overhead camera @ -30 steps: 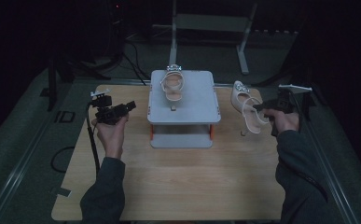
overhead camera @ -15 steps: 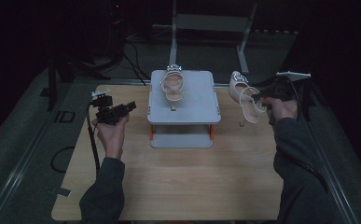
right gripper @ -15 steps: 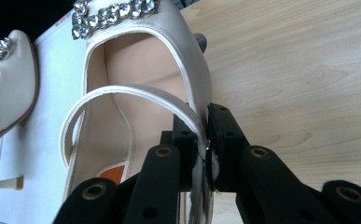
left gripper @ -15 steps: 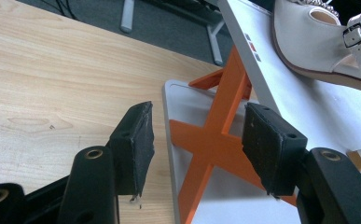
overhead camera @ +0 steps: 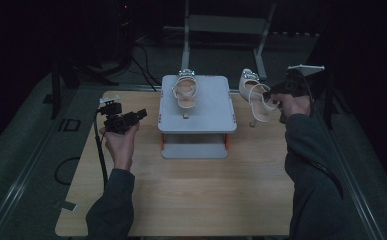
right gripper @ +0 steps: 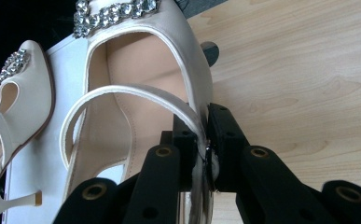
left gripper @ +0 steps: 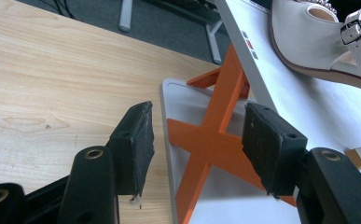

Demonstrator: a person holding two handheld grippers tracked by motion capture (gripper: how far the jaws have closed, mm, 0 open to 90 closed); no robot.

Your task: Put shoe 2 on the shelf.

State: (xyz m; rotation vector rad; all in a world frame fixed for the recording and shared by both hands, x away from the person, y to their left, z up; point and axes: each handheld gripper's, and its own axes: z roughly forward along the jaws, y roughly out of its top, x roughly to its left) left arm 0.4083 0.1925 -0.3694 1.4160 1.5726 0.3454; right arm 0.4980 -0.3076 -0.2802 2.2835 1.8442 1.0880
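Right gripper (overhead camera: 273,95): jaws clamped on the back rim of a cream high-heeled sandal (overhead camera: 255,100), pinching the heel-cup edge where the ankle strap meets it. The right gripper view confirms it: the two black pads (right gripper: 190,140) press on either side of the shoe's thin wall, with the strap looping over the open footbed. In the high view the held sandal hangs at the right of the scene, off the right edge of the grey platform (overhead camera: 206,117), toe pointing far and stiletto heel pointing down toward the wooden table (overhead camera: 191,200). The toe carries a jewelled ornament (right gripper: 113,14).

Second sandal (overhead camera: 185,90): of the same kind, lying on top of the platform, toward its far left part, toe pointing far. In the right gripper view it lies to the left of the held shoe, apart from it.

Platform: grey top on orange cross-braced legs (left gripper: 215,140), standing at the middle of the table's far half.

Left gripper (overhead camera: 131,117): jaws apart, nothing between the pads. It is held just left of the platform, above the table, pointing right toward the orange brace and the lower grey shelf. It touches neither shoe nor platform.
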